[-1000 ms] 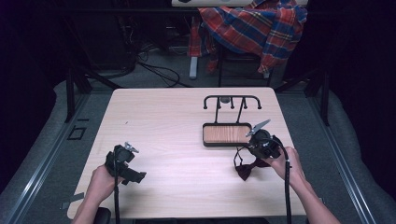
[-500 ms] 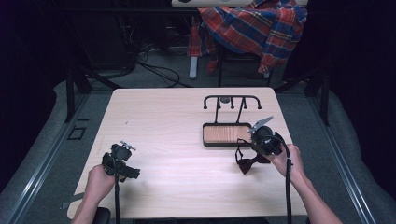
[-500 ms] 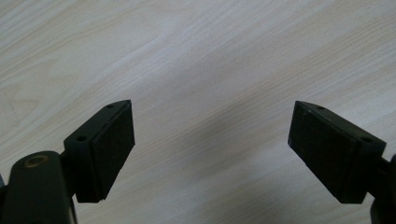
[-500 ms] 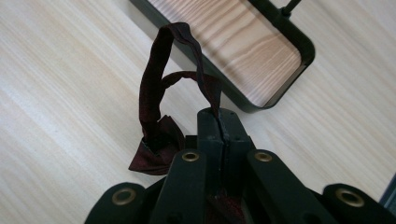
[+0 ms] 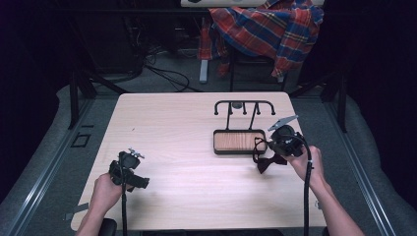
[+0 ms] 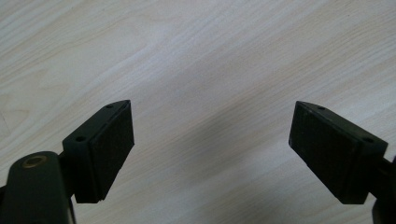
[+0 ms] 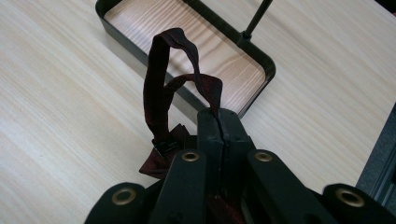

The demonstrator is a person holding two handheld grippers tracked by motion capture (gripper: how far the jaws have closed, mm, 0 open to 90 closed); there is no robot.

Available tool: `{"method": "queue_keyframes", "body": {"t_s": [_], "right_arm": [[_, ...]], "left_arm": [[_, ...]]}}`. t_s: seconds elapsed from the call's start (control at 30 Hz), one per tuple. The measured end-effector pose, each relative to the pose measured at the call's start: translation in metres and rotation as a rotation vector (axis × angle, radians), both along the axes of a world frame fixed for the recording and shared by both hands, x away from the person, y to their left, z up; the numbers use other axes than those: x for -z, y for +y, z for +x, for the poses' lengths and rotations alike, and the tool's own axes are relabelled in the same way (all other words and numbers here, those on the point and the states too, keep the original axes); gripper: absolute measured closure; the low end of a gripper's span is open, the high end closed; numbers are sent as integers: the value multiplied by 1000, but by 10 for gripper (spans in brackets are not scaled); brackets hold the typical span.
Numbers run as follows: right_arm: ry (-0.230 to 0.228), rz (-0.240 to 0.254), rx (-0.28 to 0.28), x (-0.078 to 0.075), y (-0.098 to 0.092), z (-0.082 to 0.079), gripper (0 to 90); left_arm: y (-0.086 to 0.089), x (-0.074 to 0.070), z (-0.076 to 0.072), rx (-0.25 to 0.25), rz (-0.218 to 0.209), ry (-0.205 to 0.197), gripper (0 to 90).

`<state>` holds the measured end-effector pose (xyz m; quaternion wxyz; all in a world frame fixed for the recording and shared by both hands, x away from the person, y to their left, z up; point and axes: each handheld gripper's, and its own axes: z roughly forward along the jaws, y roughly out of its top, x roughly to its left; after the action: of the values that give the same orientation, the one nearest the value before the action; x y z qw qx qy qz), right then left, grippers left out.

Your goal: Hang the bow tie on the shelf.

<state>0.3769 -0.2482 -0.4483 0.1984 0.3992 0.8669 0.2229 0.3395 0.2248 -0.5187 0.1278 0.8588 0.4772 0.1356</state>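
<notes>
Pinching the strap of a dark red bow tie (image 7: pixel 164 100), the right tongs (image 7: pixel 219 122) were fully closed, dangling it just beside the tray (image 5: pixel 217 147) at right of centre, probably for hanging; left tongs (image 6: pixel 210 140) gaped wide, idle over bare bench (image 5: pixel 187 118)

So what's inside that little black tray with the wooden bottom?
The tray looks empty: bare wood. The bow tie, pinched by the right hand-held gripper, hangs beside it, its strap loop covering a strip of the floor.
</notes>
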Motion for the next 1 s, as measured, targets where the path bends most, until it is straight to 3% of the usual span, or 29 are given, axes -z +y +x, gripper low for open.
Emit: {"method": "queue_keyframes", "body": {"t_s": [0.7,1.0], "right_arm": [[-71,34,60,-15,-14,8,892],[-136,49,76,-26,-15,8,893]], "left_arm": [[-2,-1,1,17,-6,2,143],[-2,-1,1,17,-9,2,144]]}}
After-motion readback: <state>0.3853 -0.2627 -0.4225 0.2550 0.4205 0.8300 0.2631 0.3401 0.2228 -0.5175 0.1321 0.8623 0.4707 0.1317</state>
